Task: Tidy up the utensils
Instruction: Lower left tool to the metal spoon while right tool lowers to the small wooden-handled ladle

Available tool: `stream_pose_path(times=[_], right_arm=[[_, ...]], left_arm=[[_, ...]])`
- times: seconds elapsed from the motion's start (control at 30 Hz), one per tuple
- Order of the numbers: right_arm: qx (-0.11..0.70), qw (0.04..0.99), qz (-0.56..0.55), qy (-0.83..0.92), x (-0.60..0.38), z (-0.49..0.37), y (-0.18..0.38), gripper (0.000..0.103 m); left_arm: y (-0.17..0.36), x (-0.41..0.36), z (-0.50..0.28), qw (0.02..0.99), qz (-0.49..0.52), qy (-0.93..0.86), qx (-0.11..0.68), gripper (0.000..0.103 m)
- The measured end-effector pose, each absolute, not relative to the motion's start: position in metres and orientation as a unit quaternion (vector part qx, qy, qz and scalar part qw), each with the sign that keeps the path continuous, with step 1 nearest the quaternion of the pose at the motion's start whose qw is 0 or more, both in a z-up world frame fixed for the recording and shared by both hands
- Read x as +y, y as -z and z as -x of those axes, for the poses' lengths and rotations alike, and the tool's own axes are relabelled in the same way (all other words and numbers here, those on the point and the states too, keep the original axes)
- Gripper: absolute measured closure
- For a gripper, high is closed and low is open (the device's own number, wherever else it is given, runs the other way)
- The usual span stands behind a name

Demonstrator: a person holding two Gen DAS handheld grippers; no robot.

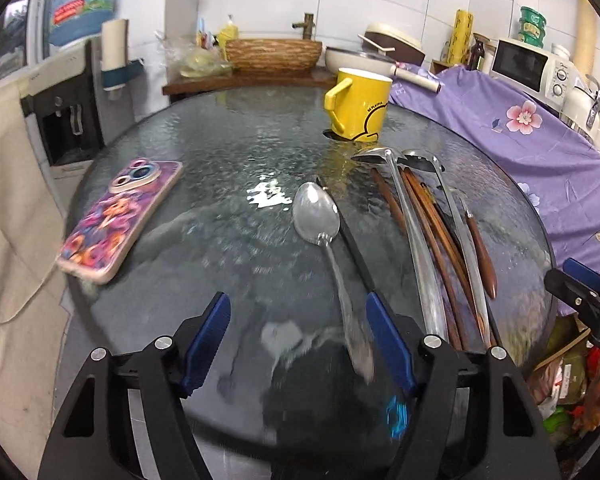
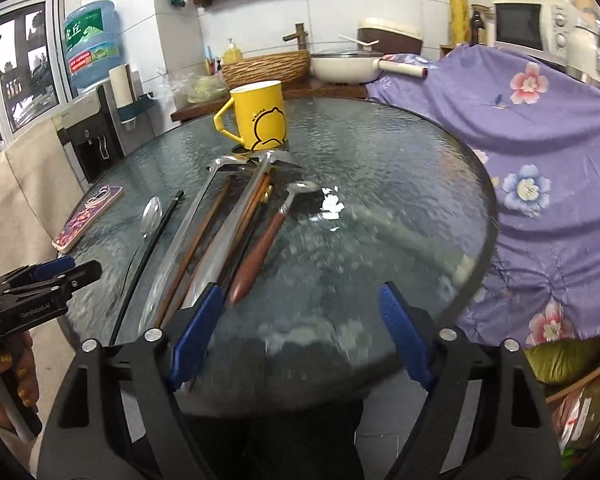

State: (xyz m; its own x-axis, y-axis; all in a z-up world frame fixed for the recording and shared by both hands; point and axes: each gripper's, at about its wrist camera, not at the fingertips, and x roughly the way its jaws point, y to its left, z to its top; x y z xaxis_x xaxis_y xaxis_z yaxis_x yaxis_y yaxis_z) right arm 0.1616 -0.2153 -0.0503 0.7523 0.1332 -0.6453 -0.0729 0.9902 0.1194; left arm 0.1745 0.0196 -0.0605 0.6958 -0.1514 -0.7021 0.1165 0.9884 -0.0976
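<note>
A yellow mug (image 1: 358,106) (image 2: 258,116) stands upright at the far side of the round glass table (image 1: 228,152) (image 2: 400,184). In front of it lie two steel ladles (image 1: 414,240) (image 2: 180,236), several brown chopsticks (image 1: 436,232) (image 2: 198,244), a wooden-handled spoon (image 2: 260,252) (image 1: 482,254), a steel spoon (image 1: 318,216) (image 2: 151,210) and a black chopstick (image 1: 352,240). My left gripper (image 1: 298,344) is open, with the steel spoon's handle between its fingers. My right gripper (image 2: 300,332) is open and empty, just right of the utensil pile.
A phone in a floral case (image 1: 118,216) (image 2: 88,216) lies at the table's left. A purple floral cloth (image 1: 540,148) (image 2: 540,160) covers things at the right. A counter with a wicker basket (image 1: 274,54) and a pan (image 2: 344,66) is behind.
</note>
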Motion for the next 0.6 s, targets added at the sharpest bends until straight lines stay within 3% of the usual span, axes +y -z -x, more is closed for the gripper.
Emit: stream_pose_path(times=[0.37,0.6], right_arm=[[0.418,0.905,-0.038,-0.072,-0.217,-0.248,0.053,0.043],[0.449,0.891,-0.029,-0.061,-0.204,-0.287,0.064,0.043]], left_arm=[[0.065,0.009,-0.229,0.904,0.003,0.084,0.418,0.037],[0.071,0.002,-0.247,0.898,-0.01,0.084,0.432,0.037]])
